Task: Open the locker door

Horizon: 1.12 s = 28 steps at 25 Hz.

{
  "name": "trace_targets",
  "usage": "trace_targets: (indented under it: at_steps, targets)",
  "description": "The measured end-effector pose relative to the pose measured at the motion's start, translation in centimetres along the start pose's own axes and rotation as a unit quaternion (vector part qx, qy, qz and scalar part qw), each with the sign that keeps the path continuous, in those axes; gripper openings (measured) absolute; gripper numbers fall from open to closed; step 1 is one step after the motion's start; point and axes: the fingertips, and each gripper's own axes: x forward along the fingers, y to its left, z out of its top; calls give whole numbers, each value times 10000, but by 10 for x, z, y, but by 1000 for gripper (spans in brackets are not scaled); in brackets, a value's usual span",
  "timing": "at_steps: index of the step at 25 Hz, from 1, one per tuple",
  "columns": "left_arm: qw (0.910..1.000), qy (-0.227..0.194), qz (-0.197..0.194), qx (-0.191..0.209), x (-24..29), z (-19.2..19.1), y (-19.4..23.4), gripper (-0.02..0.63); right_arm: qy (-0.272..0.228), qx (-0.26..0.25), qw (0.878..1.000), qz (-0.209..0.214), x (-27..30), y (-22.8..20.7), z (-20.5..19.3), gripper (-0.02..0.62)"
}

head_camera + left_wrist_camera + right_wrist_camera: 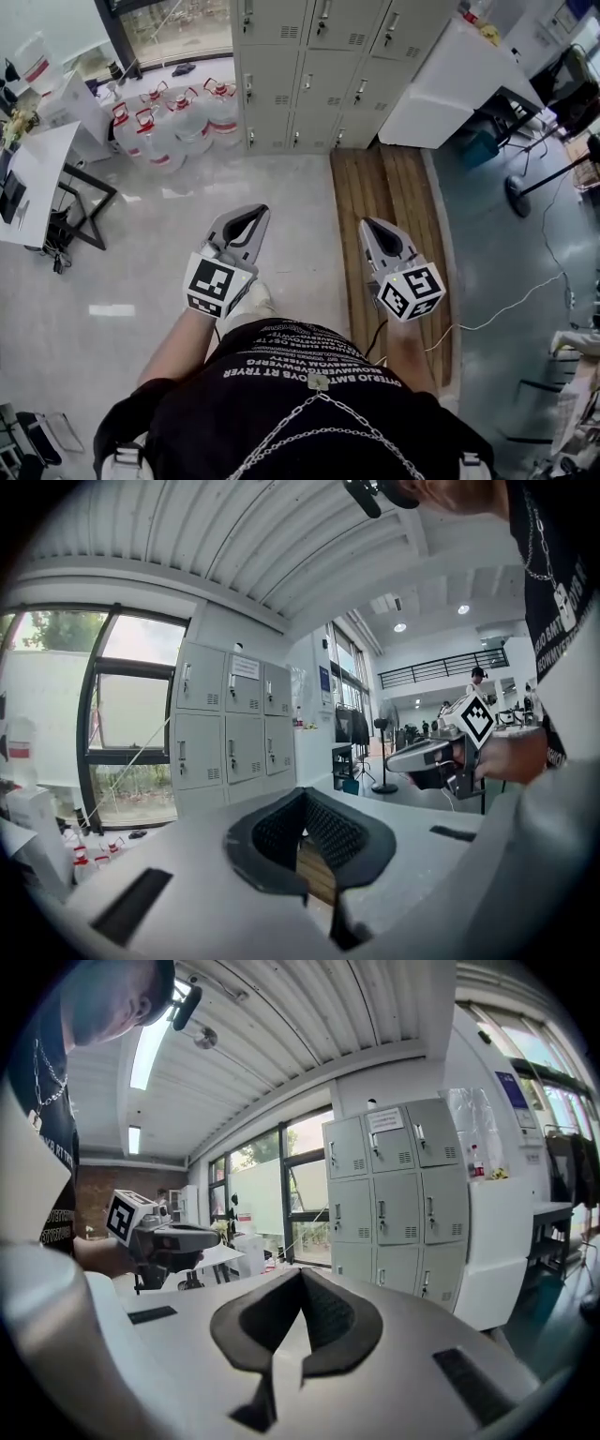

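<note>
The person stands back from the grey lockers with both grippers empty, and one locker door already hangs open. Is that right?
No door hangs open: the right gripper view shows every door of the lockers shut. The rest holds: the person stands back from them, and the left gripper and right gripper are both empty.

Lockers (319,66) pale grey, water jugs (187,124) clear with red caps — floor strip (389,211) brown wood.
</note>
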Motion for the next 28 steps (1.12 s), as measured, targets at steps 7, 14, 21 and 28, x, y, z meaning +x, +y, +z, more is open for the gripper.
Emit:
trace_targets:
  at_steps: [7,14,21,28]
  targets:
    - [10000,29,-80,34,44,0,73,5,65,-161,9998,14,78,-13,25,-5]
    - [9991,55,-388,129,75,5,117,5,76,-52,9998,-163,132,-29,42,-5]
    - [9983,192,-558,-1,102,-3,142,5,111,-89,9998,-123,158,-30,48,-5]
    - [9972,315,-659,-178,135,-15,142,5,184,164,9994,-262,164,-70,34,-5]
